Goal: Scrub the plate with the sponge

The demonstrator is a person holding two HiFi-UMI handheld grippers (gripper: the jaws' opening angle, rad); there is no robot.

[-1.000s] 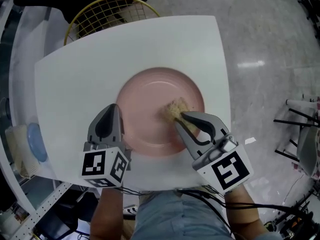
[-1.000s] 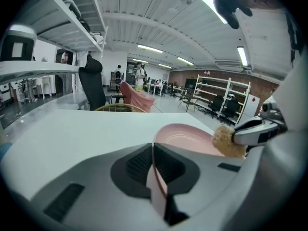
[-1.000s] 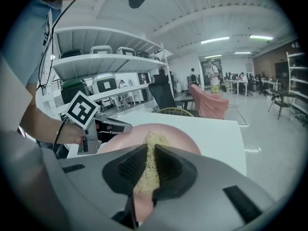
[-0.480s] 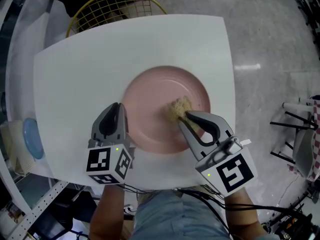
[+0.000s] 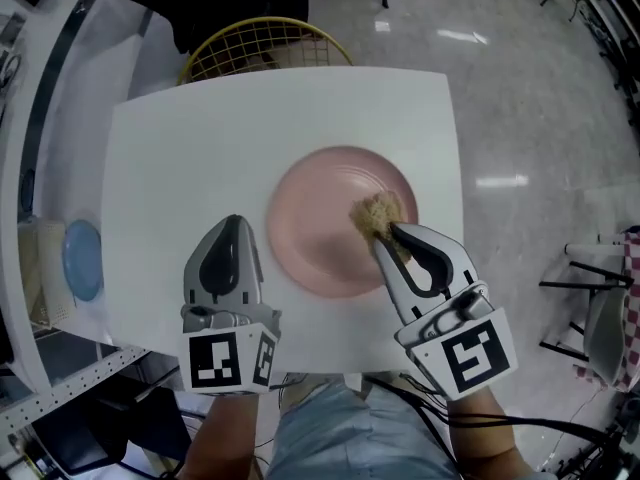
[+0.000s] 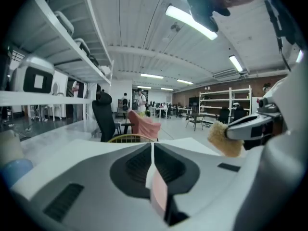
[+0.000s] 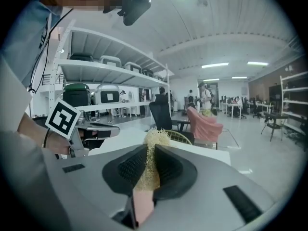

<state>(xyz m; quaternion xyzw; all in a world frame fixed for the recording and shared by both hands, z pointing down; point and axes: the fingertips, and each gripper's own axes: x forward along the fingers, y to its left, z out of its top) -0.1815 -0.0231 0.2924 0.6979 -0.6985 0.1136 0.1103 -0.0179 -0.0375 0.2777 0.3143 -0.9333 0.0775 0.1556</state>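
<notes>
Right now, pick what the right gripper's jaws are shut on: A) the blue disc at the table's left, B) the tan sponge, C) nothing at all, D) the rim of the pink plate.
B: the right gripper view shows the tan sponge pinched between the jaws of the right gripper, and the head view shows it over the right part of the pink plate.

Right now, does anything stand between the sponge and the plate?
Nothing visible does. The right claw holds the sponge over the plate's right part. The left claw, shut, is off its left rim, not between them.
</notes>
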